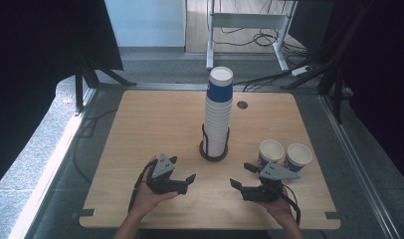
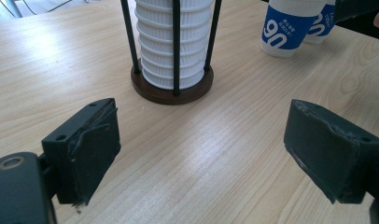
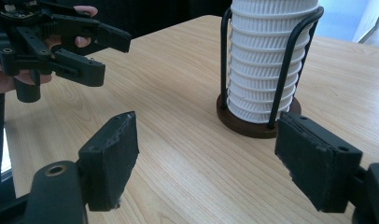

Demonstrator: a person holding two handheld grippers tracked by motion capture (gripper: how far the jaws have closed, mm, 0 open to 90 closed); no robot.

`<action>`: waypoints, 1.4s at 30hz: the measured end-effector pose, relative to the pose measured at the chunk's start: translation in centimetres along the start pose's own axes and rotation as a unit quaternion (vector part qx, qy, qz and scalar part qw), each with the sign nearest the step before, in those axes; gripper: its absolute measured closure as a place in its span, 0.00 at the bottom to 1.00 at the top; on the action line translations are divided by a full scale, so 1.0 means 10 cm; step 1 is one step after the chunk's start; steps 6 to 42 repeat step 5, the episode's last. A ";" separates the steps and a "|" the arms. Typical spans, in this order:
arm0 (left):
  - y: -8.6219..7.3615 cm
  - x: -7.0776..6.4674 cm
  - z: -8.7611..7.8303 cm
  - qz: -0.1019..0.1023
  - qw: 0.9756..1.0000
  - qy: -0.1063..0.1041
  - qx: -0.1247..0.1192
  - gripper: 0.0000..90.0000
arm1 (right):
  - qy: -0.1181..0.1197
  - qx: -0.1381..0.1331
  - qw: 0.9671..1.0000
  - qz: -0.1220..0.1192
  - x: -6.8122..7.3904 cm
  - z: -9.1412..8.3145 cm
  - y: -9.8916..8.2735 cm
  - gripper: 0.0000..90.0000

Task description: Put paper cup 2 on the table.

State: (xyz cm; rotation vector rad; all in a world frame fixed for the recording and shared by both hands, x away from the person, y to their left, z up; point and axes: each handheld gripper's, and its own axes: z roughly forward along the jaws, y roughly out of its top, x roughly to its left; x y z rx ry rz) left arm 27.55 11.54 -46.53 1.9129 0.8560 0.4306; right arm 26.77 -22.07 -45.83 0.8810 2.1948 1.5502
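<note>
A tall stack of white paper cups [image 1: 218, 114], its top cup banded blue, stands in a black wire holder with a round brown base [image 1: 213, 155] at the table's middle. Two single blue-and-white cups [image 1: 270, 152] [image 1: 297, 157] stand upright side by side to its right. My left gripper [image 1: 183, 169] hovers open near the front edge, left of the holder, with nothing between its fingers. My right gripper [image 1: 240, 175] is open and empty too, just in front of the two cups. The left gripper view has the stack [image 2: 173, 42] and one cup [image 2: 289, 27] ahead of its own gripper [image 2: 204, 135]. In the right gripper view the stack [image 3: 267, 60] stands beyond its own gripper [image 3: 206, 140], with the left gripper [image 3: 110, 56] off to the left.
The wooden table [image 1: 155, 124] has a small round cable hole [image 1: 242, 105] behind the stack. Dark curtains hang on both sides. A metal desk frame [image 1: 250, 22] and cables lie on the floor beyond the far edge.
</note>
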 end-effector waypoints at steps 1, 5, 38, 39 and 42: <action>0.00 0.00 0.00 0.000 1.000 0.001 0.000 0.12 | 0.001 -0.001 1.000 0.000 0.00 0.00 0.00 0.24; 0.00 0.02 0.01 -0.001 1.000 0.001 0.002 0.12 | 0.004 0.014 1.000 -0.005 0.02 0.05 -0.02 0.22; 0.00 0.02 0.01 -0.001 1.000 0.001 0.002 0.12 | 0.004 0.014 1.000 -0.005 0.02 0.05 -0.02 0.22; 0.00 0.02 0.01 -0.001 1.000 0.001 0.002 0.12 | 0.004 0.014 1.000 -0.005 0.02 0.05 -0.02 0.22; 0.00 0.02 0.01 -0.001 1.000 0.001 0.002 0.12 | 0.004 0.014 1.000 -0.005 0.02 0.05 -0.02 0.22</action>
